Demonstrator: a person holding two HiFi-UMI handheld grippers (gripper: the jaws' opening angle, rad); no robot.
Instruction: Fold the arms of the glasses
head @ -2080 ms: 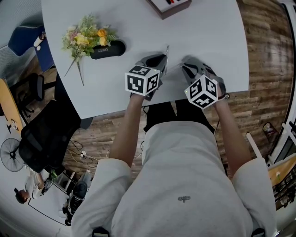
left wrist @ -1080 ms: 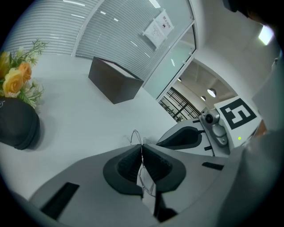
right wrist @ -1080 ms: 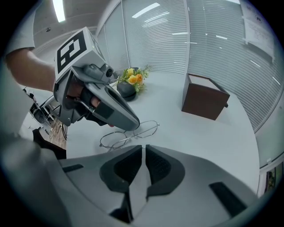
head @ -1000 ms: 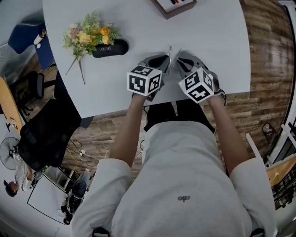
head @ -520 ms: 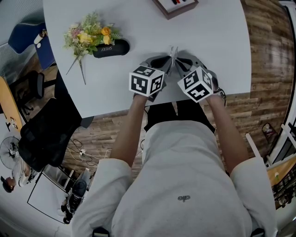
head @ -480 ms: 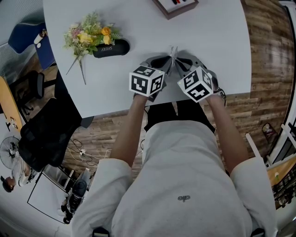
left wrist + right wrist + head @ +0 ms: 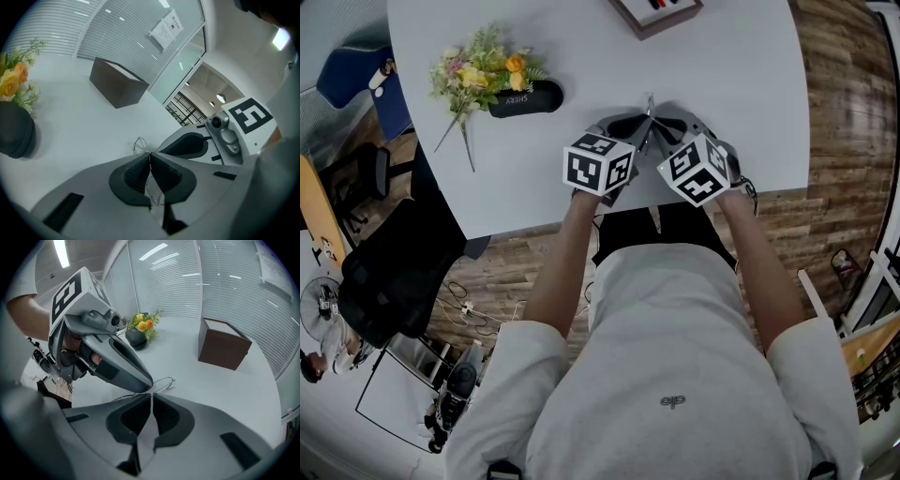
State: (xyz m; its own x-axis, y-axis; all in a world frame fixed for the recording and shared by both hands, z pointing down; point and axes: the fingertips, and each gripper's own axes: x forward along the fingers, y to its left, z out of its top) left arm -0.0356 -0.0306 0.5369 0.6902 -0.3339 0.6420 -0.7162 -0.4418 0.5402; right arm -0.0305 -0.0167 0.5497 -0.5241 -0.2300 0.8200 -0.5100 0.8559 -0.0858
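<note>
Pinching glasses, left tool — near table edge

I have a white tabletop in the head view, and a dark oval case lies on it. A bunch of yellow and pale flowers rests against the case's left end, its stems trailing toward the near edge. Well right of the case, at the far edge, I see a brown box. Nearer than the case and to its left, off the tabletop, a black chair stands on wooden floor.
</note>
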